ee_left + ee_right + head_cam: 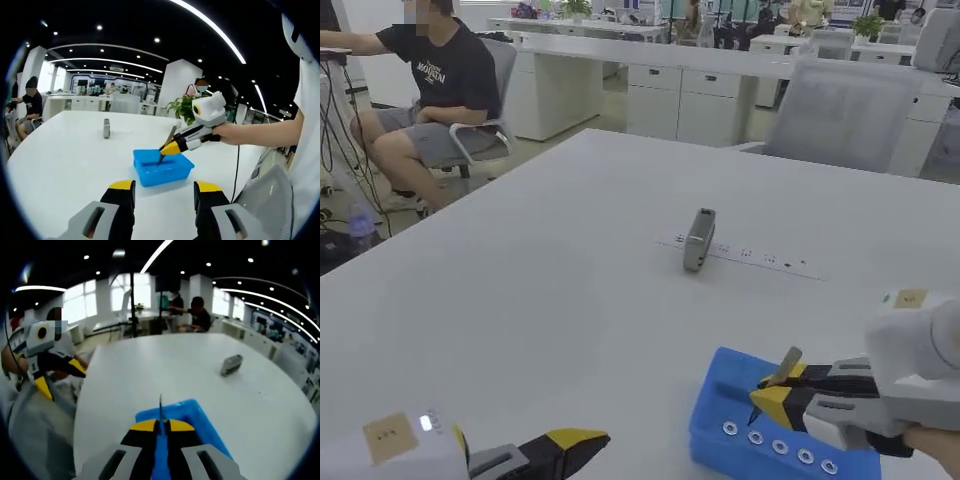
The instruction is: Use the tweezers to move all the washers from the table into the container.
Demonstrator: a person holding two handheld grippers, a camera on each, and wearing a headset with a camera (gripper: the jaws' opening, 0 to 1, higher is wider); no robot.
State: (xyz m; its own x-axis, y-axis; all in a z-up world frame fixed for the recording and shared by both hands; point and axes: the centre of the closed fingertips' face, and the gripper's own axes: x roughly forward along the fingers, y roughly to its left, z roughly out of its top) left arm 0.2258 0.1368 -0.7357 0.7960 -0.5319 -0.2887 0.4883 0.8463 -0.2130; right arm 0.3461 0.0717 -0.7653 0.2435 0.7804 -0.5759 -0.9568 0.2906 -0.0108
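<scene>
The right gripper (765, 398) is clamped tight on the tweezers (782, 370), whose tip dips into the blue container (725, 385) at the near right of the table (570, 300). Five washers (779, 446) lie in a row inside it (just nearside of the gripper's yellow tips). The left gripper (582, 440), well apart to the left, holds nothing, its jaws parted wide.

The white table (540, 300) is lying matt and smooth beneath me. At five o'clock the blue plastic container (720, 440) is showing a soft sheen, with bright metal washers (779, 446) gleaming inside. My right gripper (765, 401), moulded yellow-and-black plastic, is pinching dull grey metal tweezers (786, 366).
</scene>
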